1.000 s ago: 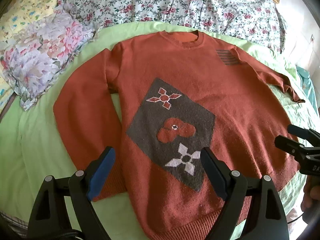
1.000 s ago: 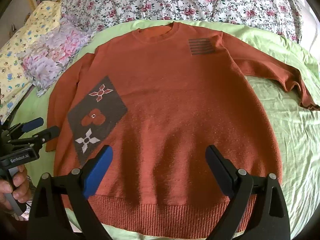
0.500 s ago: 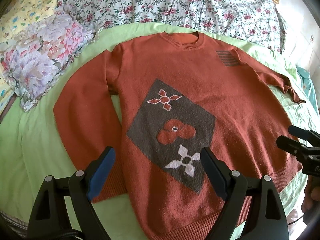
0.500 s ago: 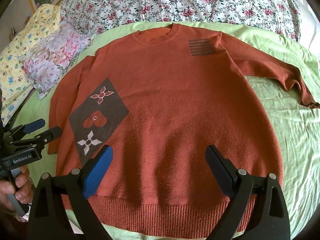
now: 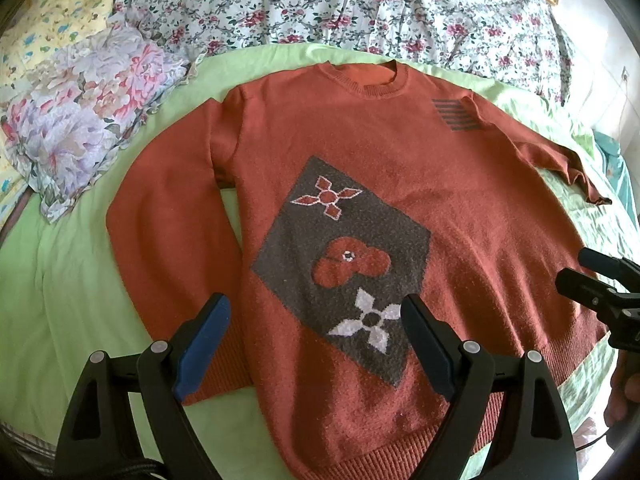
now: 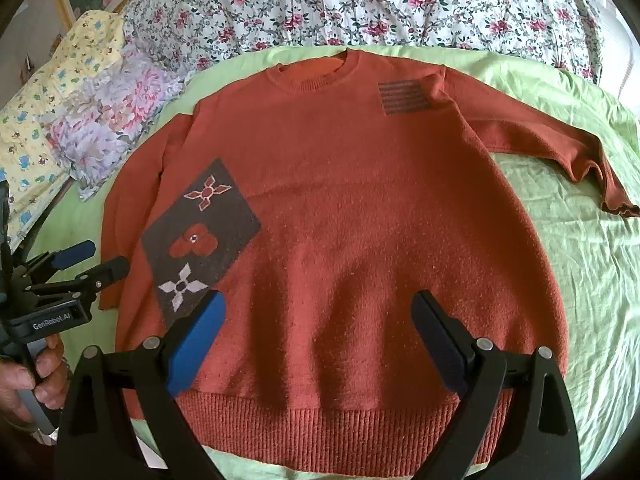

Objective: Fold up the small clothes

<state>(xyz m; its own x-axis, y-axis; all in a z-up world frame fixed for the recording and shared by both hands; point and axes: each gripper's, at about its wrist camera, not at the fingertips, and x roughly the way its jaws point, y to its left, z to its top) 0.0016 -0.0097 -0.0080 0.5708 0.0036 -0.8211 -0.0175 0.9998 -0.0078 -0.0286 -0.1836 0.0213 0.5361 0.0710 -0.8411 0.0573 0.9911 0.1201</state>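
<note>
An orange-red knitted sweater (image 5: 344,148) (image 6: 360,184) lies flat, front up, on the green sheet, with a grey diamond patch (image 5: 344,256) (image 6: 200,236) and a grey striped patch (image 6: 404,96). Its left sleeve (image 5: 168,216) lies along the body; its right sleeve (image 6: 532,136) stretches out sideways. My left gripper (image 5: 316,340) is open and empty above the hem's left part; it also shows in the right wrist view (image 6: 88,258). My right gripper (image 6: 320,336) is open and empty above the hem's middle, and it shows in the left wrist view (image 5: 576,268).
A green sheet (image 5: 72,280) (image 6: 580,248) covers the bed. A floral quilt (image 5: 340,4) (image 6: 360,4) lies beyond the collar. A flowered pillow (image 5: 80,112) (image 6: 108,120) and a yellow printed pillow (image 6: 44,120) sit at the left.
Both grippers have drifted slightly; the sweater sits a little lower in the right wrist view. Nothing was taken hold of.
</note>
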